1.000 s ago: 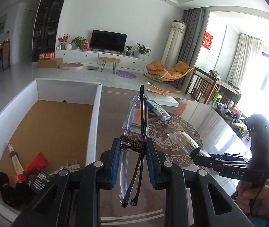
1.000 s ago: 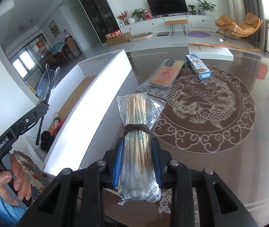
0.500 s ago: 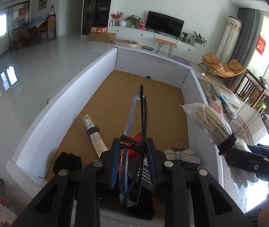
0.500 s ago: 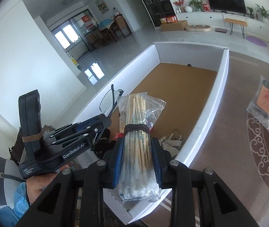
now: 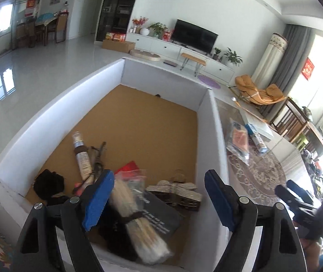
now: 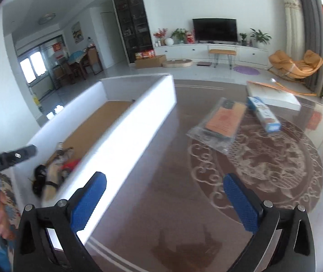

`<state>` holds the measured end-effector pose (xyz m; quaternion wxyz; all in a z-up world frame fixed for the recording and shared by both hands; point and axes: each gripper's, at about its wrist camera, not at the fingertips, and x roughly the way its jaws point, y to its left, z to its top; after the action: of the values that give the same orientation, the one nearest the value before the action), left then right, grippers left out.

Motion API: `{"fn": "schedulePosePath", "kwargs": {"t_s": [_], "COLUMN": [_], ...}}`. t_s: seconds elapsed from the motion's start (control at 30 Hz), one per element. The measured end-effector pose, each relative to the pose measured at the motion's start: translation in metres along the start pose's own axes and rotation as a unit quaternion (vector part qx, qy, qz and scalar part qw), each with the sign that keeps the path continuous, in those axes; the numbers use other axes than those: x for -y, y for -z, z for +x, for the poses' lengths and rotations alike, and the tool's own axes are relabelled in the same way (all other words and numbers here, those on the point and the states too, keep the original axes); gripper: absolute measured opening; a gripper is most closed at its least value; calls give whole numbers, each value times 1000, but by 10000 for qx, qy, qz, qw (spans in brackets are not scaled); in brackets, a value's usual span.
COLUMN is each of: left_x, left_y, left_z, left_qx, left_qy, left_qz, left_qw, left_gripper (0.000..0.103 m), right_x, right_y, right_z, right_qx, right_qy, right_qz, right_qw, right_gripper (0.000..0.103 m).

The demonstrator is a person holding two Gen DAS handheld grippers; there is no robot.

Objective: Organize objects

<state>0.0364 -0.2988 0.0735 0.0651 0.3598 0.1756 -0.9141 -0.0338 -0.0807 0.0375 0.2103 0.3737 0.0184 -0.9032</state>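
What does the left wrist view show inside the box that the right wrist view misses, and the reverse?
Left wrist only: the bag of cotton swabs, a striped bow and a dark card at the near end of the white box.

Right wrist only: the full round pattern on the table and the person's hand.

Both: the box, the orange packet, the blue carton, and each gripper's jaws open and empty.

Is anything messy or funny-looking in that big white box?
A bit messy, yes. The bag of cotton swabs lies slanted across a dark packet at the near end of the box, and everything is heaped there while the far half stays bare. Nothing looks broken or spilled.
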Motion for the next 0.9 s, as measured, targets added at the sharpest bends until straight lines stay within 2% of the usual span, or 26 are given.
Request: {"fn": "schedulePosePath", "kwargs": {"t_s": [0.1, 0.13, 0.2, 0.3, 0.4, 0.53, 0.7, 0.83, 0.9], "left_x": [57, 77, 116, 163, 199, 220, 222, 216, 217], "left_y": [6, 11, 22, 45, 68, 94, 103, 92, 80], "left_z": [-8, -11, -10, 5, 38, 79, 101, 107, 111], "left_qx": [88, 80, 0, -276, -703, -1097, -1037, -959, -902], "left_qy": [539, 701, 972, 1210, 1219, 988, 708, 563, 523], "left_qz": [612, 814, 1191, 1560, 1721, 1675, 1625, 1716, 1834], "left_qw": [9966, 9942, 9881, 9799, 9750, 9748, 9787, 9789, 9775], "left_gripper": [82, 89, 99, 102, 102, 102, 102, 102, 102], "right_x": [71, 91, 125, 162, 174, 180, 179, 179, 175], "right_y": [35, 45, 61, 71, 73, 76, 85, 87, 87], "right_z": [12, 11, 6, 0, -9, -13, -13, -7, -4], "right_qx": [-497, -590, -696, -770, -710, -643, -712, -806, -845], "right_qy": [692, 863, 1179, 1546, 1790, 1956, 1875, 1639, 1656], "right_qz": [405, 546, 745, 957, 1018, 942, 918, 1095, 1024], "right_qw": [9955, 9930, 9878, 9803, 9760, 9740, 9754, 9771, 9772], "right_gripper": [103, 103, 103, 103, 103, 103, 103, 103, 103]}}
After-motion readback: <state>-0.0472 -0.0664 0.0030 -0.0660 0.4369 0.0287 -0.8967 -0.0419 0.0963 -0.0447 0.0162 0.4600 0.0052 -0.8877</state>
